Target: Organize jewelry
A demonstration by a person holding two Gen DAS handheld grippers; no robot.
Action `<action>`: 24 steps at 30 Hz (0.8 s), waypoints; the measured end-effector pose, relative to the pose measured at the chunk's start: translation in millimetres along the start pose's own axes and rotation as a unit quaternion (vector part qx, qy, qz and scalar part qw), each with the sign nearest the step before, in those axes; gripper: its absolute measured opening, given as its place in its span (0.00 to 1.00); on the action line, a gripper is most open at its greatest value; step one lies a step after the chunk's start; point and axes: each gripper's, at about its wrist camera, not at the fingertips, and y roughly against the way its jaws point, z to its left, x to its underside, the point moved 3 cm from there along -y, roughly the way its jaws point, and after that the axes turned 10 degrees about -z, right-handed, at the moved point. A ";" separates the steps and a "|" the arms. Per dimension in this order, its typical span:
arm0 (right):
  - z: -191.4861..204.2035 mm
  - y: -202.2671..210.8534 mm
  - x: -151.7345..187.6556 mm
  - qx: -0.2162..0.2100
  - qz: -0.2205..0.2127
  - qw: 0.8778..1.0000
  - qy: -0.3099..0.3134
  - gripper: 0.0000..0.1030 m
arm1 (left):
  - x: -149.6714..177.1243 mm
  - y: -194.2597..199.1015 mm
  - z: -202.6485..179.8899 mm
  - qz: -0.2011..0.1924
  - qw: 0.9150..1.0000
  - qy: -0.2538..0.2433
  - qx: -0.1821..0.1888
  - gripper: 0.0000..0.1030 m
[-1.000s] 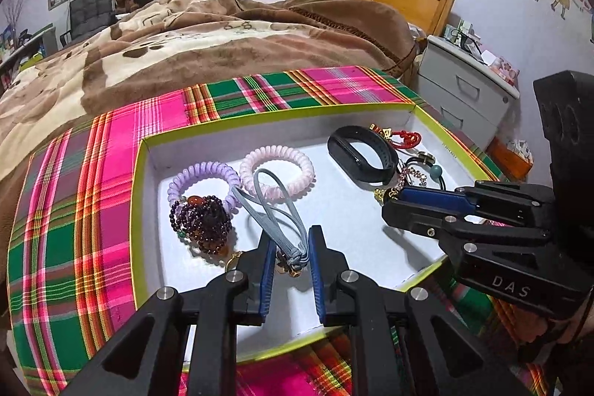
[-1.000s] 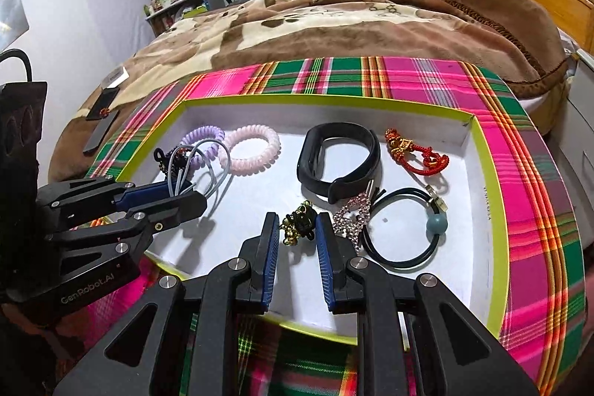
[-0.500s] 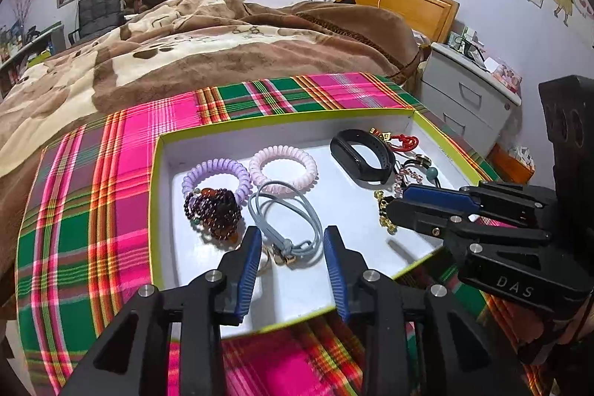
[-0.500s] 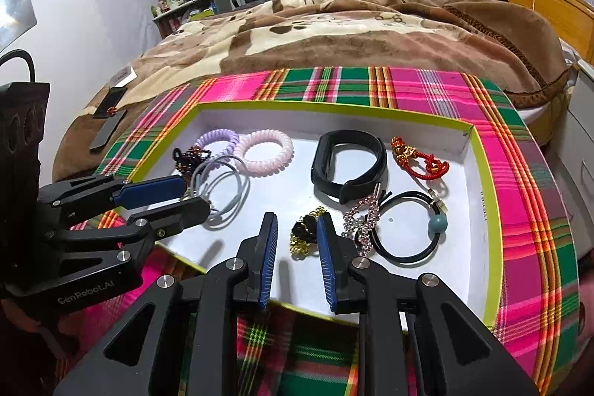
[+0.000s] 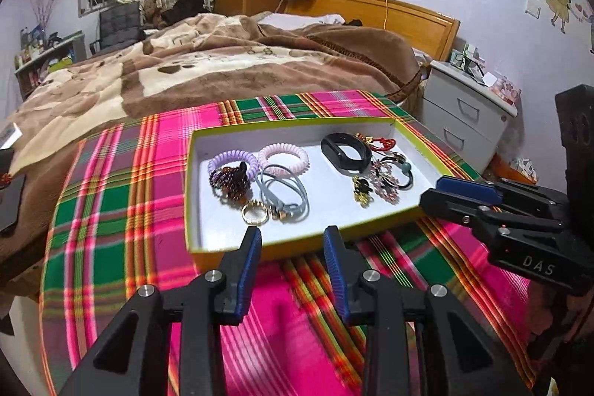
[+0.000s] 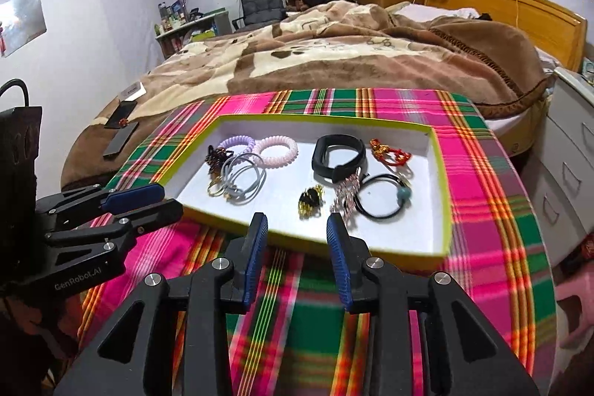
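A shallow white tray with a yellow-green rim lies on the plaid cloth. It holds a grey hair tie, a gold ring, a dark bead bracelet, lilac and pink coil ties, a black band, a gold-black brooch, a red knot and a black tie with a teal bead. My left gripper hovers open before the tray's near wall, holding nothing. My right gripper hangs beside it, jaws opening, nothing between them.
The pink and green plaid cloth covers the foot of a bed with a brown blanket. A white nightstand stands at the right. A dark phone lies on the blanket at the left.
The left gripper let go of the grey hair tie and the right let go of the gold-black brooch. Both widened their jaws and drew back and up, out of the tray.
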 end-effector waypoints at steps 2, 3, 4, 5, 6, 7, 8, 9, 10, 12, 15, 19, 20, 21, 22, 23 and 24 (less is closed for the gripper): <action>4.9 13.3 5.4 0.004 -0.008 1.000 0.005 0.33 | 5.4 15.6 -4.6 -0.011 1.000 -0.002 -0.007 0.33; 7.2 20.1 8.4 0.006 -0.012 1.000 0.007 0.33 | 8.0 22.8 -7.2 -0.017 1.000 -0.002 -0.010 0.33; 9.8 27.5 11.8 0.007 -0.016 1.000 0.012 0.33 | 10.5 29.6 -9.5 -0.022 1.000 -0.002 -0.013 0.33; 12.2 33.5 15.1 0.009 -0.020 1.000 0.015 0.33 | 13.0 36.3 -11.6 -0.026 1.000 -0.002 -0.016 0.33; 14.5 40.3 18.9 0.012 -0.023 0.999 0.018 0.33 | 16.0 43.3 -13.7 -0.031 0.999 -0.001 -0.021 0.33; 16.8 46.8 23.0 0.014 -0.026 0.999 0.019 0.33 | 18.5 49.2 -15.7 -0.035 0.999 -0.002 -0.024 0.33; 17.6 52.2 27.5 0.015 -0.027 0.999 0.019 0.33 | 22.3 55.9 -18.3 -0.039 0.999 -0.003 -0.028 0.33; 18.2 56.5 30.5 0.017 -0.029 0.999 0.018 0.33 | 25.0 59.9 -20.0 -0.041 0.999 -0.004 -0.031 0.33; 19.4 61.8 35.0 0.019 -0.030 0.999 0.017 0.33 | 30.0 66.7 -23.0 -0.043 0.998 -0.006 -0.035 0.33; 22.4 71.9 43.8 0.025 -0.032 0.999 0.016 0.33 | 36.4 76.5 -28.3 -0.047 0.998 -0.013 -0.042 0.33; 24.5 84.7 53.8 0.028 -0.037 0.999 0.010 0.33 | 45.1 90.1 -34.5 -0.058 0.997 -0.020 -0.049 0.33; 27.0 101.8 66.3 0.042 -0.044 0.998 0.009 0.34 | 54.4 110.0 -42.3 -0.076 0.996 -0.021 -0.052 0.33; 26.3 104.9 68.1 0.044 -0.045 0.998 0.009 0.34 | 57.2 114.7 -43.9 -0.080 0.995 -0.022 -0.054 0.33; 26.3 108.7 70.7 0.048 -0.047 0.998 0.007 0.35 | 60.1 119.2 -45.4 -0.083 0.995 -0.023 -0.055 0.33; 26.5 111.6 72.8 0.049 -0.049 0.998 0.005 0.35 | 62.3 122.5 -47.2 -0.086 0.994 -0.024 -0.055 0.33; 27.1 114.9 75.5 0.050 -0.050 0.997 0.005 0.35 | 65.3 125.7 -48.3 -0.088 0.994 -0.024 -0.055 0.33; 27.8 118.3 78.5 0.053 -0.052 0.997 0.006 0.35 | 67.5 127.5 -49.3 -0.088 0.994 -0.023 -0.055 0.33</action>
